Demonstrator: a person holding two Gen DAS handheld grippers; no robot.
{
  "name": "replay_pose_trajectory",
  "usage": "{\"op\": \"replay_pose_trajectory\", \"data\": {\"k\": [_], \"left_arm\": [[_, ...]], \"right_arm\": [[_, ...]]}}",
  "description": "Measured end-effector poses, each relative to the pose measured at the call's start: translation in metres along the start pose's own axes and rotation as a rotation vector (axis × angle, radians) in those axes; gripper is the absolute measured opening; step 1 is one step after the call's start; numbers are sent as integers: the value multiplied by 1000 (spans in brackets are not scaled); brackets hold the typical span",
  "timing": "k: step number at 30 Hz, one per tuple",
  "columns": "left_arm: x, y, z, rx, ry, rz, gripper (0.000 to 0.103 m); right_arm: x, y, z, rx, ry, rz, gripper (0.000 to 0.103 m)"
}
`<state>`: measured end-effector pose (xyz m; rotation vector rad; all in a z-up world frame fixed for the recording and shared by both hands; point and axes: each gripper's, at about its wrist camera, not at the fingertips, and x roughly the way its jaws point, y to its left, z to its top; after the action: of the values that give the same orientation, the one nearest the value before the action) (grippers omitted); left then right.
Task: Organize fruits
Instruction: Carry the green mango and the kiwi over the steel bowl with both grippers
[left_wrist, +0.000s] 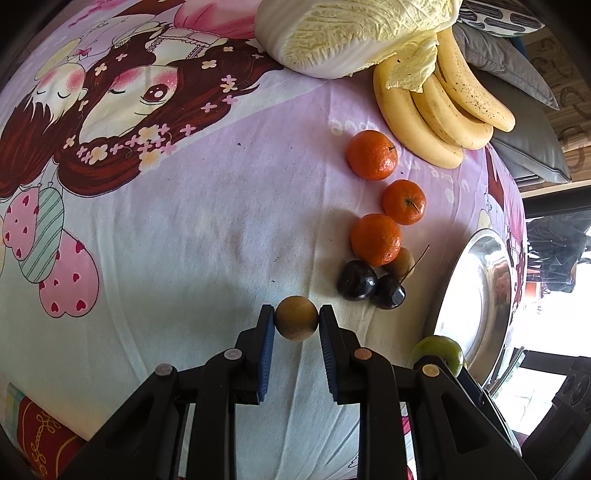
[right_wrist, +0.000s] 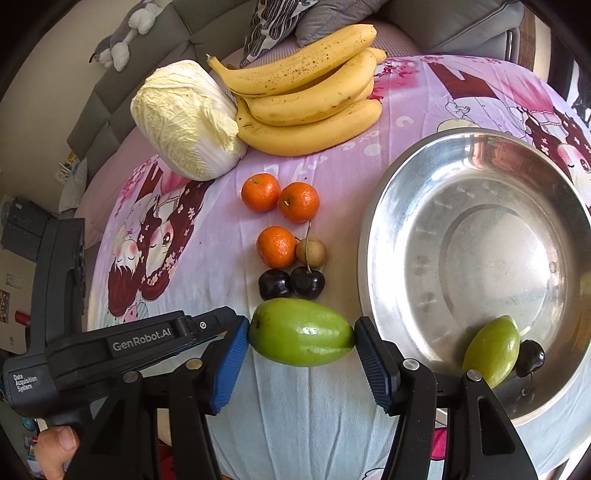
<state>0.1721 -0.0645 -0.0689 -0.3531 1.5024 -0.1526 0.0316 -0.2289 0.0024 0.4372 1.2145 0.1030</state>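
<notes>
My left gripper (left_wrist: 296, 322) is shut on a small brown round fruit (left_wrist: 296, 323), held above the cloth. My right gripper (right_wrist: 301, 338) is shut on a long green fruit (right_wrist: 301, 336), held crosswise between the blue pads just left of the steel bowl (right_wrist: 388, 206). A second green fruit (right_wrist: 491, 350) and a dark cherry (right_wrist: 530, 357) lie in that bowl. On the cloth sit three mandarins (right_wrist: 276, 246), two dark cherries (right_wrist: 291, 283), another brown round fruit (right_wrist: 311, 253) and a bunch of bananas (right_wrist: 310, 96). The left wrist view shows the mandarins (left_wrist: 376, 239), cherries (left_wrist: 357, 280) and bowl (left_wrist: 461, 266) to the right.
A napa cabbage (right_wrist: 188, 118) lies at the back left beside the bananas. Grey cushions (right_wrist: 347, 14) and a sofa stand behind the table. The left gripper's body (right_wrist: 110, 343) and a person's thumb (right_wrist: 59, 443) show at lower left. The cartoon cloth (left_wrist: 166, 221) covers the table.
</notes>
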Motion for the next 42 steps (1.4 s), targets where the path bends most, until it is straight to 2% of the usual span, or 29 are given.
{"op": "replay_pose_trajectory", "data": {"k": [14,20,31,42], "left_arm": [[-18,-51,3,56,-39,48,25],[-16,-92,-2,128,-29,47,25],[4,-164,-10,276,4,89,25],[33,-228,-26,423,48,115,25]], "right_arm": [[-26,-27,14,51,-80,-24,62],[-35,-56,19,116,-108,-52,62],[-59,-131,27,293,-170,-192,62],[-68,-169,25,383,-184,-229,62]]}}
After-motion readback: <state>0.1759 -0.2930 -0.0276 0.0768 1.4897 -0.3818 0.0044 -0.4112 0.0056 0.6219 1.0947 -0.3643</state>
